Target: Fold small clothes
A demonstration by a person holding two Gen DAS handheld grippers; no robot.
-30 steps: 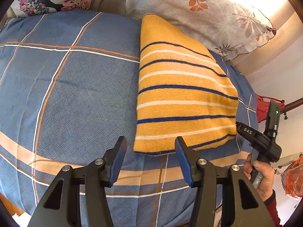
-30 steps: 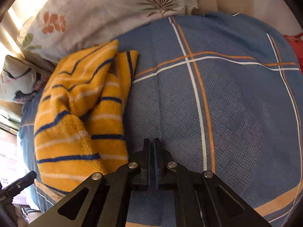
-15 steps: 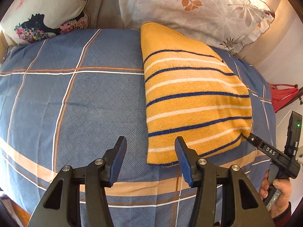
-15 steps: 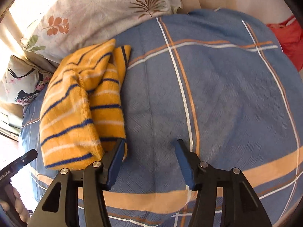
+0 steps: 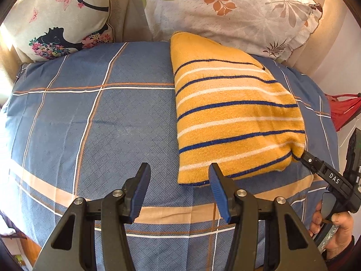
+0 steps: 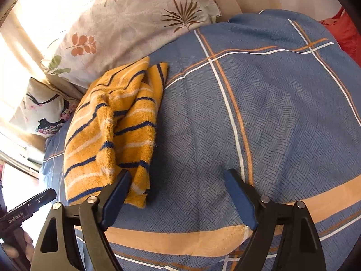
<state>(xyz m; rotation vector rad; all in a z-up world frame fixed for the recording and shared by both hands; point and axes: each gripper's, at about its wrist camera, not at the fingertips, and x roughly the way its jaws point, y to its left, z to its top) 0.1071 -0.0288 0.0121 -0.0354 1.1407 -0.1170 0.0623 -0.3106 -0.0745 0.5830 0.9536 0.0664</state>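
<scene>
Sweater (image 5: 234, 117), folded, on bed (image 5: 112, 117); our left gripper (image 5: 179, 188) half-spread, right gripper (image 6: 178, 194) just opened wide at its 5 o'clock, both empty.

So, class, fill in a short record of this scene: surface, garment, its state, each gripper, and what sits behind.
surface: bed cover, blue plaid
garment: yellow striped top, lying on the cover
state: folded over, layers bunched on one side
left gripper: open, nothing between its fingers, near the top's front edge
right gripper: open wide, jaws have just been opening, nothing gripped, beside the top's corner
behind: leaf-print pillow, cushion
</scene>
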